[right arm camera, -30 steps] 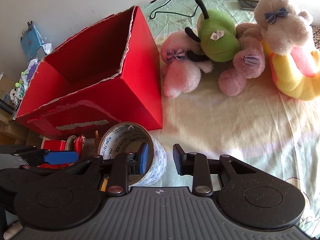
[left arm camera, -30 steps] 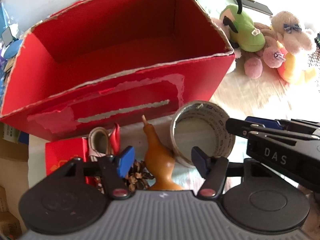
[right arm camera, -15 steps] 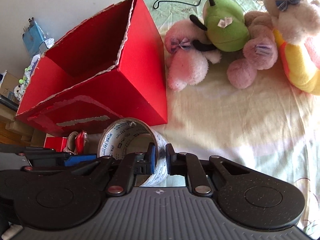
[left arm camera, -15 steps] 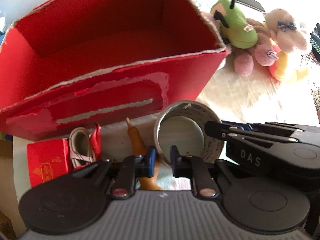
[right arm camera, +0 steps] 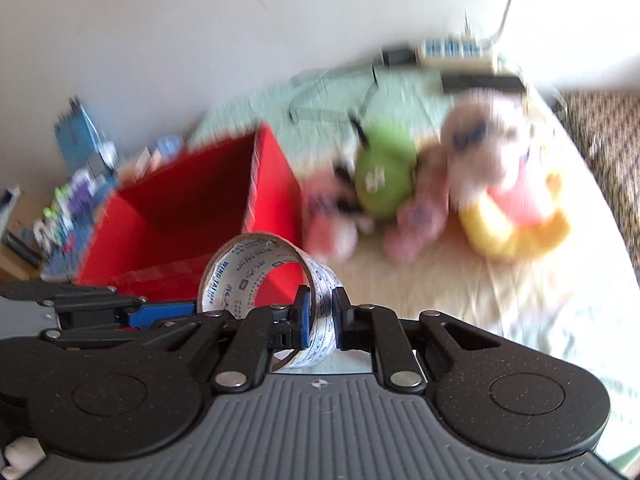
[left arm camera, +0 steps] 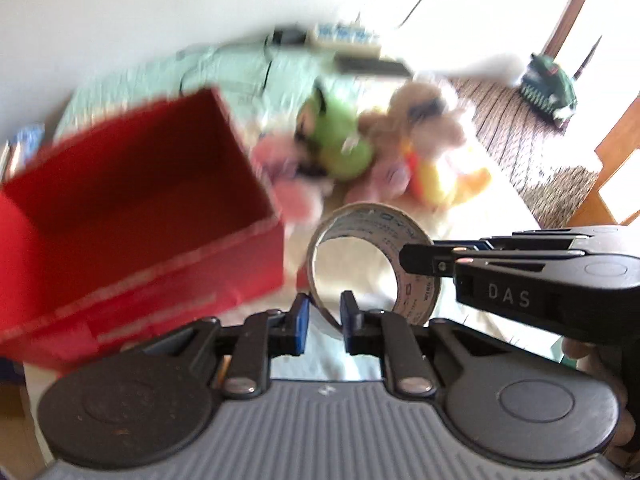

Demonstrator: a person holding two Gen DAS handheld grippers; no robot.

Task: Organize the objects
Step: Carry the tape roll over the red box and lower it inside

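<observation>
A roll of clear printed tape hangs in the air, held by both grippers. My left gripper is shut on the roll's lower left rim. My right gripper is shut on the roll's right wall; it also shows from the side in the left wrist view. The open red box stands empty below and to the left, also in the right wrist view. Both views are motion-blurred.
A pile of plush toys, green, pink and yellow, lies on the bed right of the box. A power strip and cables lie at the back. A toy tank sits on the woven mat at far right.
Both grippers closed on the tape roll and lifted it off the surface; the views rose and tilted up, and the small items in front of the box dropped out of sight.
</observation>
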